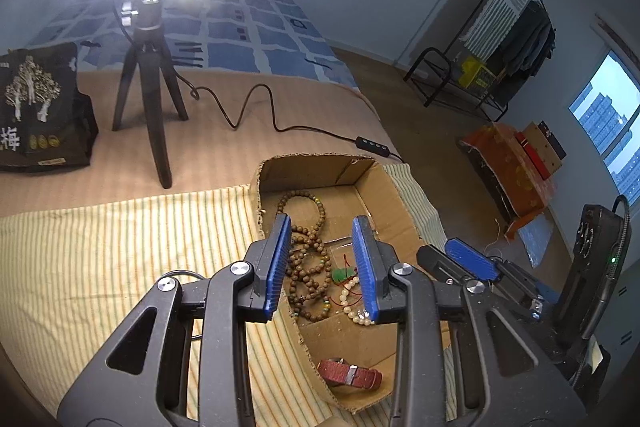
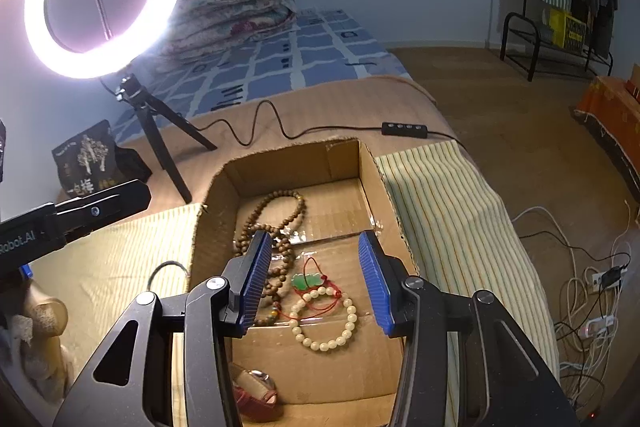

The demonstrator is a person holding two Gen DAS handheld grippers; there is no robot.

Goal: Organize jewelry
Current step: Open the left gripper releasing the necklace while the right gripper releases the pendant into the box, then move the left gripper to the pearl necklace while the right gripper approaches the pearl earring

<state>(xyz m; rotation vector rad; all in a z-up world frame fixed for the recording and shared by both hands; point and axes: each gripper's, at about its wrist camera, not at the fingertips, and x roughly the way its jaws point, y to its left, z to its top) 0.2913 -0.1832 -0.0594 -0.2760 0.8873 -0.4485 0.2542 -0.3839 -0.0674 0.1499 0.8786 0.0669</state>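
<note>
With the left gripper (image 1: 322, 263) and right gripper (image 2: 316, 281) both released and empty, the light, limp cream bead bracelet (image 2: 324, 323) lies mid-floor of the open cardboard box (image 2: 372, 179), likely slippery, best pinched across one strand.

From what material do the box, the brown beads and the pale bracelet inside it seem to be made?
The box looks like raw corrugated cardboard: matte brown, with rough torn edges. The brown beads seem wooden, dull and grainy, though seeds are possible. The pale bracelet has smooth, slightly glossy cream beads, perhaps stone, bone or plastic.
</note>
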